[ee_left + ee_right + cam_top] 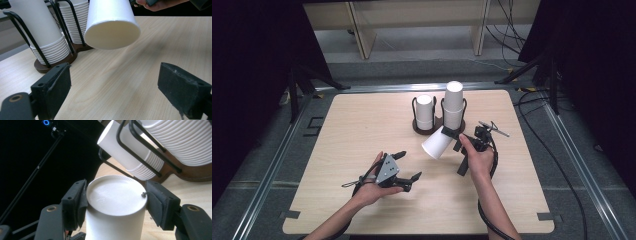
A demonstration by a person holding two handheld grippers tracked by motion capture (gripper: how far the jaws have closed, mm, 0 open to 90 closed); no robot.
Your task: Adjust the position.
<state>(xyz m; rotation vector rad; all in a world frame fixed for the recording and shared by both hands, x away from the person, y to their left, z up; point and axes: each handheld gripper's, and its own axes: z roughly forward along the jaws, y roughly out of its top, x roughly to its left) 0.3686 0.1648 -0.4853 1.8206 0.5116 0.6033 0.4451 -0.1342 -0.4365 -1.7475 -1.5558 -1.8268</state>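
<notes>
left gripper (pixel 406 169) sits low in the frame's lower middle, jaws spread wide with nothing between them, pointed toward the cup, probably waiting to receive it or help. up and to its right, the right gripper (pixel 451 134) is clamped on a single white paper cup (pixel 435 144), pads pressing the sides just under its closed base, as the right gripper view shows (pixel 115 202). the cup hangs tilted above the table (pixel 362 120), mouth slanting down toward the frame's lower left, seemingly just drawn from a stack. farther back, near the table's far edge at upper centre, a dark two-post cup holder (pixel 438 127) keeps two upside-down stacks, the shorter stack (pixel 424 112) and the taller stack (pixel 453 105), held upright by wire loops so cups lift off singly.
</notes>
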